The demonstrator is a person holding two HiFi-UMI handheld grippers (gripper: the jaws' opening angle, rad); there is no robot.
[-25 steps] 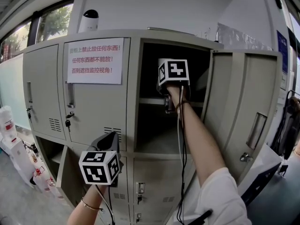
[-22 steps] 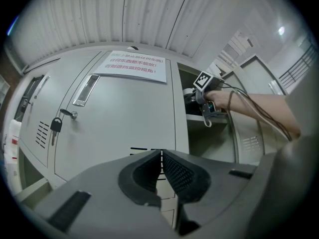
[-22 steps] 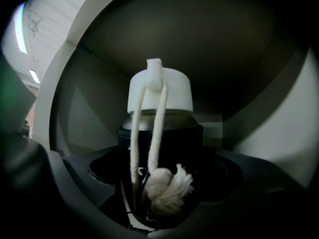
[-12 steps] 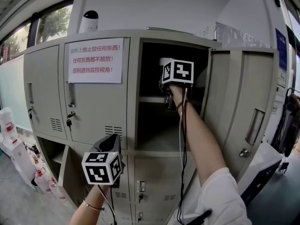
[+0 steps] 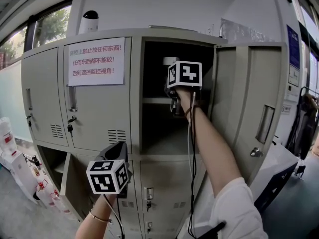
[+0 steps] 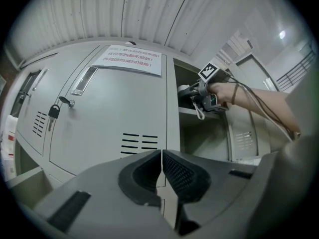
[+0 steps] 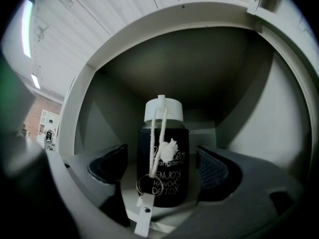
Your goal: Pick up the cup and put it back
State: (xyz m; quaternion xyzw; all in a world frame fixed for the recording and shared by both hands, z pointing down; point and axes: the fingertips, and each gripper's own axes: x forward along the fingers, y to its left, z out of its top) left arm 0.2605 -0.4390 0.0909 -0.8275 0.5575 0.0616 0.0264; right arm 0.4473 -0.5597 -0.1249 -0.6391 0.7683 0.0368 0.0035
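Observation:
The cup (image 7: 163, 168) is a dark bottle with white lettering, a white lid (image 7: 163, 110) and a white cord with a ring and tag. It stands upright in the upper compartment of the open locker (image 5: 149, 101). My right gripper (image 7: 162, 166) is open, one pad on each side of the cup and a narrow gap at both. In the head view the white lid (image 5: 169, 61) shows just left of that gripper's marker cube (image 5: 184, 74). My left gripper (image 6: 162, 156) is shut on nothing, held low in front of the closed locker doors (image 5: 107, 176).
The locker's door (image 5: 249, 108) swings open to the right of my right arm. A closed door carries a paper notice (image 5: 95, 61) and a padlock (image 6: 53, 112). A lower left compartment (image 5: 52, 168) stands open. White bottles (image 5: 7, 133) sit at the far left.
My right gripper has shifted slightly right in the locker opening, so the cup's white lid now shows beside its cube. The left gripper has barely moved.

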